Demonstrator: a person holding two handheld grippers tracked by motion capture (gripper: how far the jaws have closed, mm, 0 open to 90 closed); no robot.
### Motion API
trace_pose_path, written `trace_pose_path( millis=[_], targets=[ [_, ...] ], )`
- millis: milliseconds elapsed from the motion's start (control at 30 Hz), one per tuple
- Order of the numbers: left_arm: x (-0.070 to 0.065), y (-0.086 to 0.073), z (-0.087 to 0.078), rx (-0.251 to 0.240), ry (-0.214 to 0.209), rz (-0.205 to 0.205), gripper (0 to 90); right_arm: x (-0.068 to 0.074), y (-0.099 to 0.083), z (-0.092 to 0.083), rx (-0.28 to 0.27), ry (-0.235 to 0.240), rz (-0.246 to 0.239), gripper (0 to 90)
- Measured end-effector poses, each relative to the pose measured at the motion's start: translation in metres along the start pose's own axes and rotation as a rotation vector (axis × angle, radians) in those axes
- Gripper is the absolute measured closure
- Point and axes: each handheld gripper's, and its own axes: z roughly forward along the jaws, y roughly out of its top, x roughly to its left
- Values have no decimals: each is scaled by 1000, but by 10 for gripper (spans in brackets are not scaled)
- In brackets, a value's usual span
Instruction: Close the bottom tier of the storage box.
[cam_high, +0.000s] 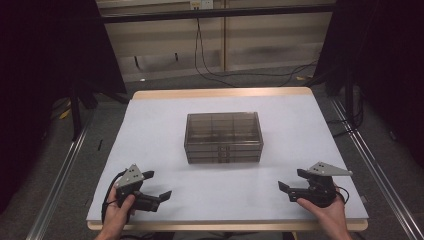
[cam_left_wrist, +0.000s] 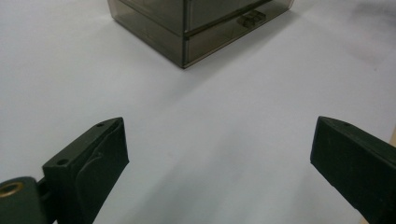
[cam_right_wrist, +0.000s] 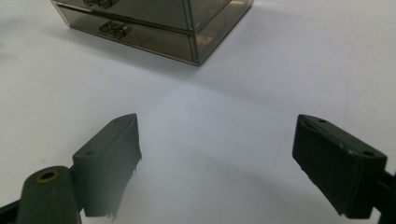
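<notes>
A smoky, see-through plastic drawer box (cam_high: 223, 137) stands in the middle of the white table top (cam_high: 165, 130), its drawer fronts facing the person. My left gripper (cam_high: 157, 184) rests near the front left of the table in a hand, jaws wide apart with nothing between them. My right gripper (cam_high: 292, 180) sits near the front right, also open and empty. In the left gripper view the box (cam_left_wrist: 196, 28) lies ahead beyond the open jaws (cam_left_wrist: 218, 158). In the right gripper view the box (cam_right_wrist: 154, 25) with its drawer handles (cam_right_wrist: 115, 29) stands ahead of the open jaws (cam_right_wrist: 217, 158).
The table has a wooden edge (cam_high: 220, 93) at the far side. Metal rails (cam_high: 60, 175) run along the floor on both sides, and dark cables (cam_high: 235, 75) lie on the floor behind the table.
</notes>
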Motion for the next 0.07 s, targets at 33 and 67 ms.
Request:
trace_pose_path(
  millis=[33, 67],
  targets=[
    [3, -1, -1, -15, -1, -22, 35, 0, 0, 0, 0, -6, -5, 144],
    [3, -1, -1, -15, -1, -22, 34, 0, 0, 0, 0, -6, -5, 144]
  ],
)
